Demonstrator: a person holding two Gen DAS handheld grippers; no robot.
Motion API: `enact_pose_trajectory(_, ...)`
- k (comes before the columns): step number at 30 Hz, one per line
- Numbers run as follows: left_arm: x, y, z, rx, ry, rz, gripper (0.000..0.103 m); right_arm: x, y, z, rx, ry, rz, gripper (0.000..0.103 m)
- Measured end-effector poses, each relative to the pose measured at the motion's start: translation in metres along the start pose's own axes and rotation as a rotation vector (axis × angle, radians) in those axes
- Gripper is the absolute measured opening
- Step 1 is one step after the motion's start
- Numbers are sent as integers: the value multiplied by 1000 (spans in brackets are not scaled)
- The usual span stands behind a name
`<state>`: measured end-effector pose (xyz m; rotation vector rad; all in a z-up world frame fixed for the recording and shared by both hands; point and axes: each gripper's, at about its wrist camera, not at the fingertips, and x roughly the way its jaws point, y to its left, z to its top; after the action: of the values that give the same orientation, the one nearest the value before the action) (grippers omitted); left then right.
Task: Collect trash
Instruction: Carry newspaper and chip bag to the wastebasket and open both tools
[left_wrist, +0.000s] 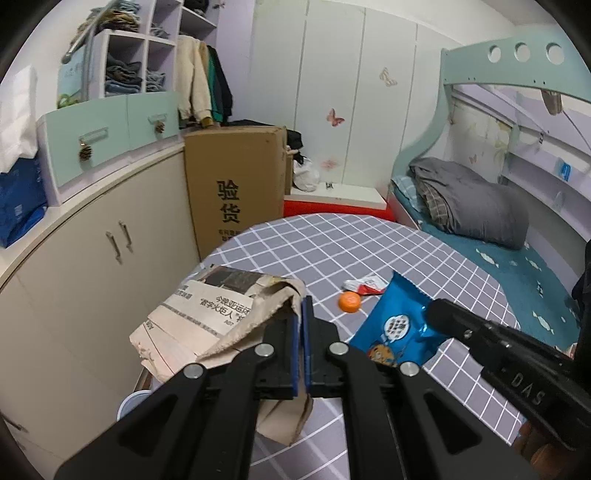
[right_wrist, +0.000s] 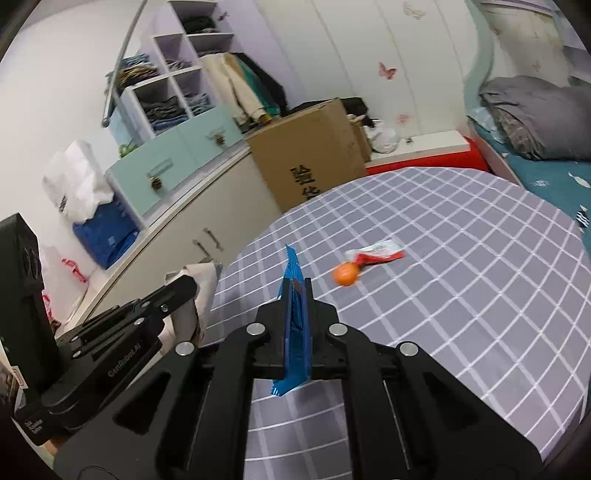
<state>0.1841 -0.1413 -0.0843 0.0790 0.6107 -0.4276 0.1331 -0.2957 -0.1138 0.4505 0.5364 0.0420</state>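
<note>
Left gripper (left_wrist: 300, 314) pinching a newspaper bag (left_wrist: 207, 325) at the table edge (left_wrist: 207, 258); right gripper (right_wrist: 297, 295) clamped on a blue snack wrapper (right_wrist: 293, 291). Orange cap (left_wrist: 349, 302) and red-white wrapper (left_wrist: 364, 285) on the checked cloth. Risk: thin foil slipping free; bag mouth collapsing shut.

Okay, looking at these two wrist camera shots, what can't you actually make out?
- Left wrist view: the newspaper lower part is hidden behind the left claw.
- Left wrist view: the blue snack bag corner is covered by the right claw.
- Right wrist view: the orange cap and red-and-white wrapper are motion-blurred; print unreadable.
</note>
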Motion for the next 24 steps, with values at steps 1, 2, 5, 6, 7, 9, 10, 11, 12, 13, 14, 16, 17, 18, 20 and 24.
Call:
enact_pose_trajectory(1, -4, 6, -1, -7, -5, 4, 2, 2, 6, -1, -7, 6, 8, 5)
enact_pose_trajectory(2, -7, 13, -2, -16, -7, 9, 2, 4, 15, -3, -21, 12, 14, 5)
enact_pose_trajectory(5, -16, 34, -6, -38, -11, 22, 2, 11, 39, -10, -49, 33, 41, 5)
enact_pose_trajectory(6, -19, 41, -8, -45, -13, 28, 2, 13, 46, -13, -58, 41, 51, 5)
enact_pose_trajectory(7, -23, 52, -11, -55, -15, 37, 2, 16, 53, -15, -66, 49, 61, 5)
enact_pose_trajectory(9, -28, 68, -16, -70, -17, 55, 2, 26, 73, -21, -90, 76, 87, 5)
enact_pose_trajectory(10, -31, 82, -20, -87, -16, 69, 2, 32, 82, -25, -100, 89, 102, 5)
enact_pose_trajectory(11, -34, 92, -23, -100, -15, 78, 2, 37, 90, -28, -109, 99, 110, 5)
enact_pose_trajectory(12, -36, 103, -27, -114, -15, 91, 2, 44, 100, -32, -123, 117, 124, 5)
enact_pose_trajectory(13, -39, 117, -31, -129, -12, 106, 2, 50, 110, -37, -135, 134, 139, 5)
enact_pose_trajectory(14, -41, 128, -35, -142, -9, 118, 2, 55, 118, -41, -145, 144, 148, 5)
enact_pose_trajectory(16, -45, 155, -46, -178, -2, 154, 2, 69, 136, -49, -166, 173, 171, 5)
enact_pose_trajectory(17, -47, 166, -51, -194, 4, 169, 2, 80, 150, -55, -181, 196, 191, 5)
enact_pose_trajectory(18, -48, 181, -57, -215, 13, 188, 2, 87, 160, -60, -194, 211, 202, 5)
enact_pose_trajectory(20, -51, 208, -68, -255, 23, 215, 2, 102, 181, -72, -223, 244, 225, 5)
enact_pose_trajectory(24, -49, 265, -99, -341, 61, 276, 2, 138, 224, -100, -284, 324, 270, 5)
